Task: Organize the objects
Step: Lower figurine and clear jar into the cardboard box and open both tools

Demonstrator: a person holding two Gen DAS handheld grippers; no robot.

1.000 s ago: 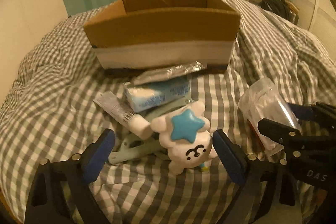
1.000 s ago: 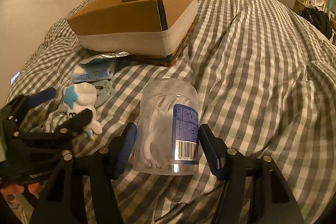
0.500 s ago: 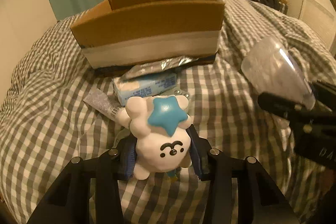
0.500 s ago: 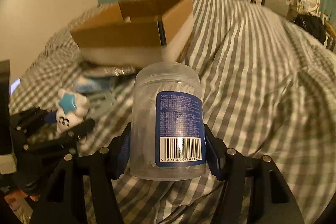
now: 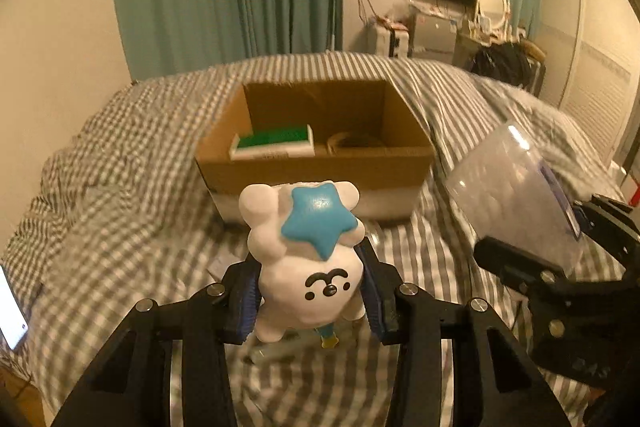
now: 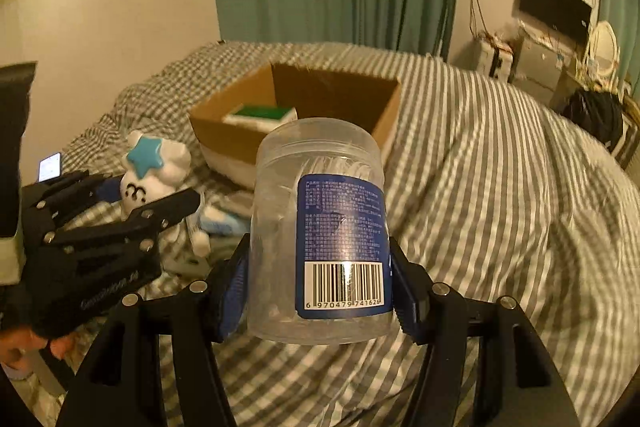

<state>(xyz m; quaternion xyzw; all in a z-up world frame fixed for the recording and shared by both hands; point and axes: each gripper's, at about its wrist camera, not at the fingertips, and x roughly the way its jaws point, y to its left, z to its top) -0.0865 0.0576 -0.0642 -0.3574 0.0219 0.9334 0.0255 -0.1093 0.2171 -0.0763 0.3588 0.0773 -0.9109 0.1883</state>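
My left gripper [image 5: 310,297] is shut on a white plush-like toy [image 5: 308,259] with a blue star on its head, held up above the bed. The right gripper [image 6: 320,279] is shut on a clear plastic jar [image 6: 316,227] with a blue label and a barcode, also lifted. Ahead of both stands an open cardboard box [image 5: 316,163] on the checked bedspread; inside it lie a green and white pack [image 5: 274,143] and a coil-like item [image 5: 352,141]. In the right wrist view the toy [image 6: 154,167] and the left gripper [image 6: 136,195] show at the left; the box [image 6: 296,115] is behind the jar.
Small packets and a tube [image 6: 218,223] lie on the grey checked bedspread [image 6: 500,187] in front of the box. A lit phone [image 5: 10,311] rests at the bed's left edge. Green curtains, a wall screen and cluttered furniture stand beyond the bed.
Both grippers shut on their objects and lifted them off the bed. The views rose, so the inside of the box now shows.
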